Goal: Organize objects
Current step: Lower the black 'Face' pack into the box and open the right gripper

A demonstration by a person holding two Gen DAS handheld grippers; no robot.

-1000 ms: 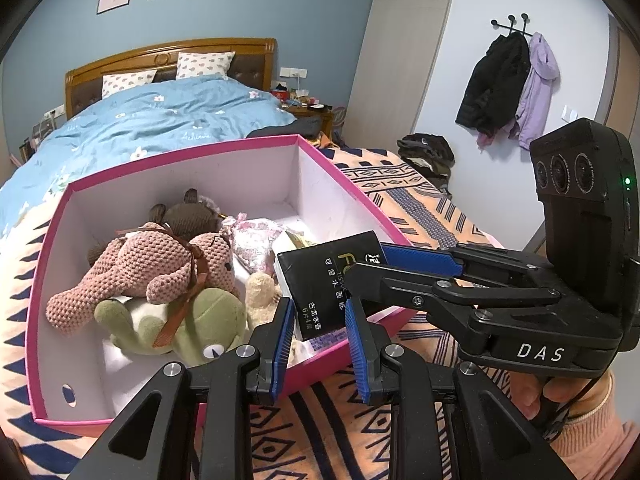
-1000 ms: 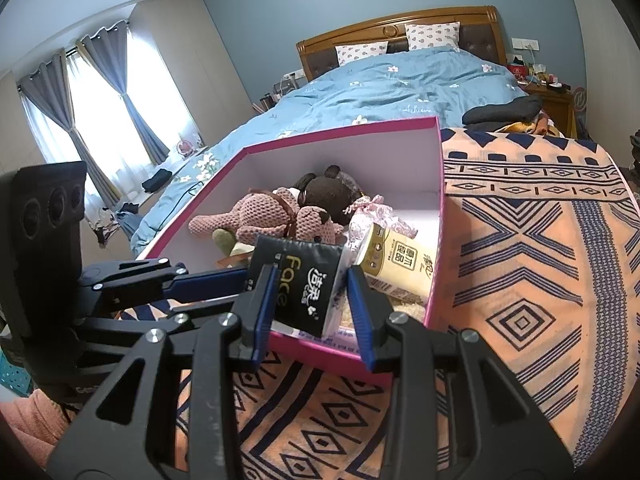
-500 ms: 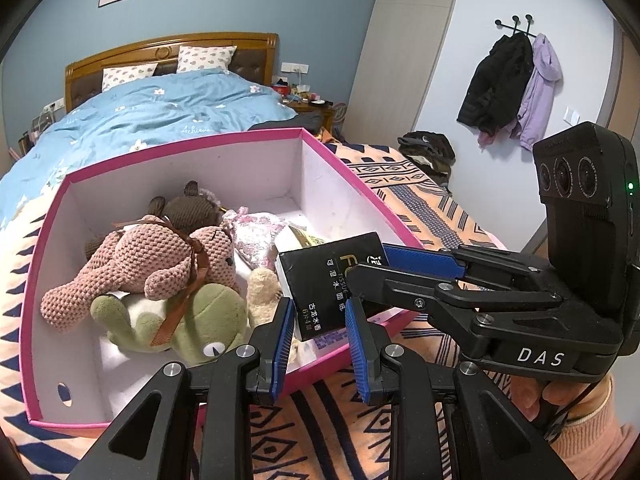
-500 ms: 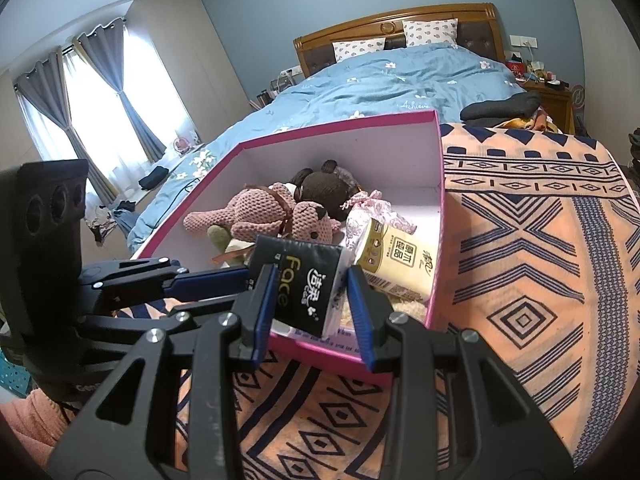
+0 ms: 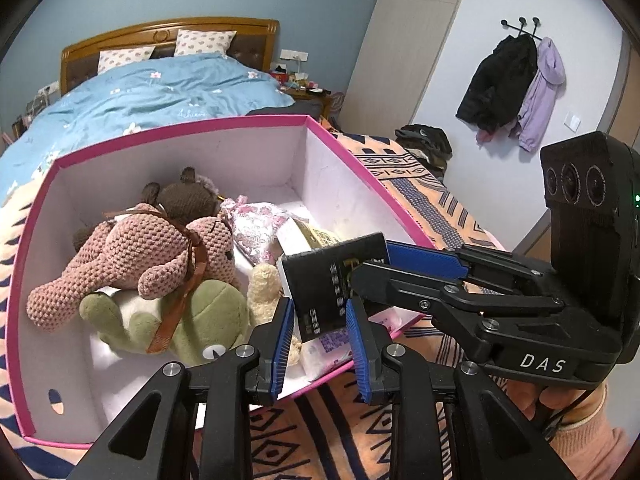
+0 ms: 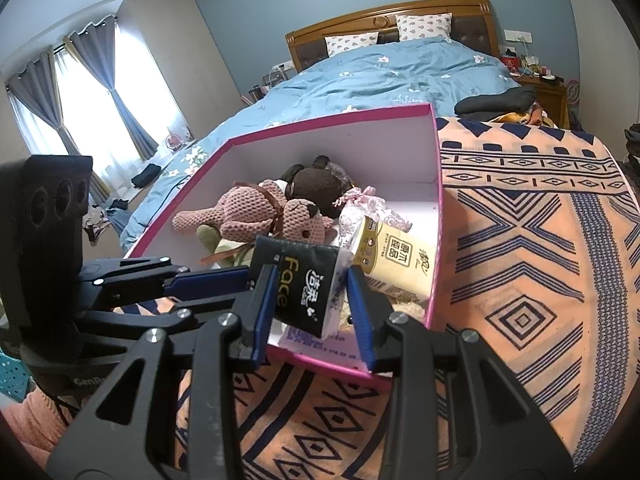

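Note:
A black tissue pack (image 5: 328, 276) (image 6: 304, 280) hangs over the near right corner of an open pink box (image 5: 360, 160) (image 6: 332, 120). My right gripper (image 6: 311, 272) (image 5: 368, 260) is shut on the pack, one finger on each face. The pack's lower corner sits between the blue pads of my left gripper (image 5: 318, 304) (image 6: 246, 290). They still touch it as the jaws are opening. In the box lie a pink knitted toy (image 5: 132, 256), a green frog plush (image 5: 192, 320), a brown bear (image 5: 184, 200), a floral pouch (image 5: 260, 220) and a yellow tissue pack (image 6: 392, 256).
The box stands on an orange and navy patterned blanket (image 6: 520, 240). Behind it lies a bed with a blue duvet (image 5: 160, 88). Coats (image 5: 516, 88) hang on the right wall. A hand in a pink sleeve (image 5: 580, 440) holds the right gripper.

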